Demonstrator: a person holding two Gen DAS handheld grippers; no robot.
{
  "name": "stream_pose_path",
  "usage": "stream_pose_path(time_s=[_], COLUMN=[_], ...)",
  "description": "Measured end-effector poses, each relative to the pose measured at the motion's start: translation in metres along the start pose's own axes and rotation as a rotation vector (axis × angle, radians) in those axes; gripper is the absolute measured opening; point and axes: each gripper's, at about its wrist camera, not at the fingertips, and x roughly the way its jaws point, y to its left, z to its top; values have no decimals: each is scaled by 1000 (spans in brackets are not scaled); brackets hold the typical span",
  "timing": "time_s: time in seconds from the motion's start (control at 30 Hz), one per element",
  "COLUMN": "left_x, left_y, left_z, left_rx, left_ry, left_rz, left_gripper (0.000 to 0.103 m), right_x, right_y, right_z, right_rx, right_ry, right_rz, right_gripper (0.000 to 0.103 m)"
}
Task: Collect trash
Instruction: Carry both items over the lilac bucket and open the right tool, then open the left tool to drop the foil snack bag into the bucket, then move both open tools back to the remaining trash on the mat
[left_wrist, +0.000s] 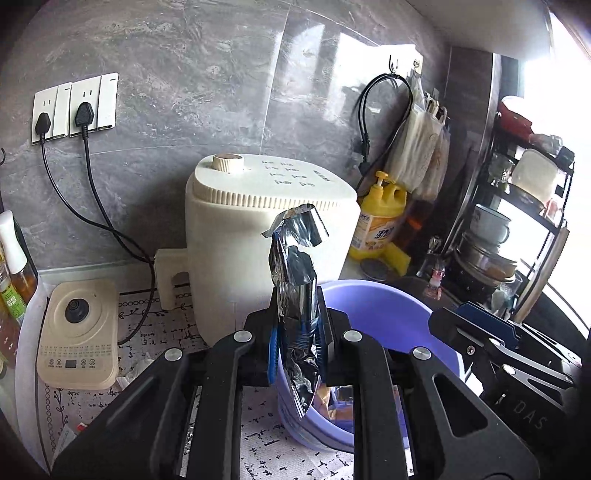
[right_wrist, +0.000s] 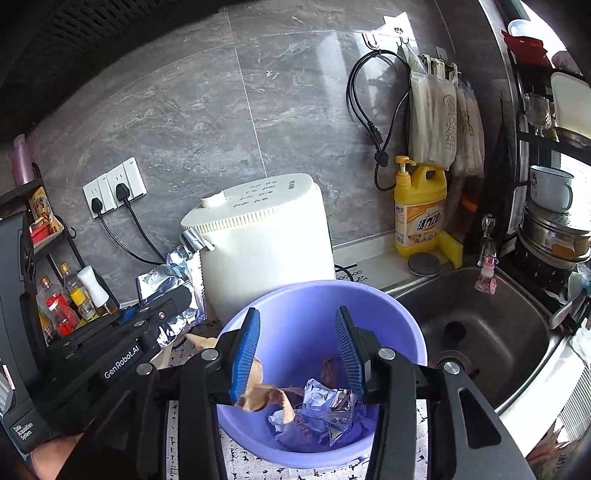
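The jaws of the left gripper (left_wrist: 297, 332) are clamped tight on a crumpled silver foil wrapper (left_wrist: 295, 280), which is held upright just left of the bucket, in front of the white appliance. The jaws of the right gripper (right_wrist: 297, 350) are spread wide with nothing between the blue pads (right_wrist: 245, 350), and they're parked right over the bucket's mouth.

Biggest thing around: the grey marble-look wall (right_wrist: 221, 110), with a double socket (left_wrist: 74, 105) that two black plugs are stuck into. Next the steel sink (right_wrist: 480, 325) is seen on the right side of the bench (left_wrist: 155, 325), which is covered with a white patterned mat. A dish rack (left_wrist: 517, 221) loaded with bowls and a mug is parked past the sink.

The white appliance (left_wrist: 258, 229) with a knob on top is set behind the lavender bucket (right_wrist: 295, 314). Inside the bucket some trash is already piled: a silvery packet (right_wrist: 328, 406) and a tan paper scrap (right_wrist: 258, 395).

A beige base unit (left_wrist: 77, 332) is set on the bench at the left. A yellow dish soap bottle (right_wrist: 419, 210) is stood by the wall near the sink, with a yellow sponge (right_wrist: 452, 247) just beside it. A black cord (right_wrist: 369, 110) and cloth bags (right_wrist: 436, 110) are hung from wall hooks above.
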Motion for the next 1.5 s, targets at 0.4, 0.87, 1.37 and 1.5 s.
stream_pose_path(time_s=[0.4,0.87,1.37,1.5], left_x=[25,8,-48,-61], left_y=[-39,-12,76,103], left_z=[-5,-14,-42,-55], left_rx=[48,-7,-111,-156], left_ry=[54,49,25,35], left_rz=[-88,-22,190,242], left_gripper=[16,82,93,93], right_x=[-8,-15,-6,-2], right_y=[-46,-41,32,53], right_z=[-2,-15,-39,-49], right_rx=[64,65,-29,-50], right_ry=[-3,15,67,82], right_rz=[-85,-79,46,76], right_gripper=[46,52,79,88])
